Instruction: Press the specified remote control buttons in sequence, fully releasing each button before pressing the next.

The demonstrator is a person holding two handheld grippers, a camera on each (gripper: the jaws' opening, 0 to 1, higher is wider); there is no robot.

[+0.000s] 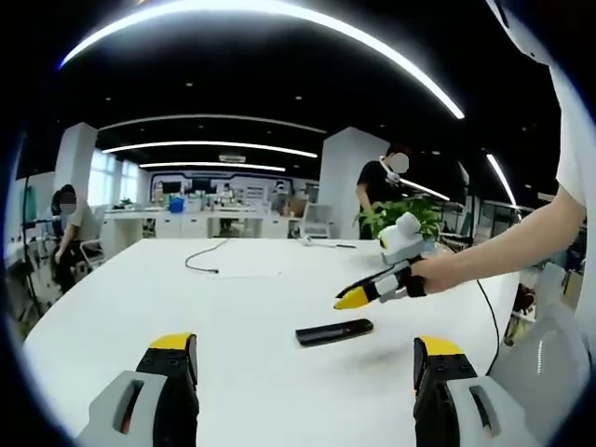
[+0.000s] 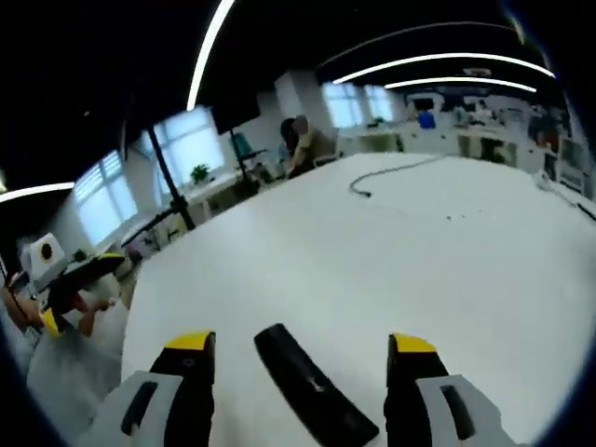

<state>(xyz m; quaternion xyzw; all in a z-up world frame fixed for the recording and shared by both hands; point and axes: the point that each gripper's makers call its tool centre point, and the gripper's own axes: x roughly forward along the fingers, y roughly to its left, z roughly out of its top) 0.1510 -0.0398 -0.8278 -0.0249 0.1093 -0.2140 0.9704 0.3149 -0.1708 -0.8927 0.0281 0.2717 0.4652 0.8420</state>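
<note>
**Over the remote, before the first press**

On the white table (image 1: 140, 307) lies the slim black remote control (image 1: 334, 331). Right gripper (image 1: 358, 294), apparently narrow-jawed, hovers above; left gripper (image 1: 304, 368) stands wide. Next, judged: descend onto one button.

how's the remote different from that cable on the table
The remote is a thick straight black bar; the cable is a thin curving line. The remote lies near the right tongs; the cable lies farther back. Both rest on the white table.
</note>
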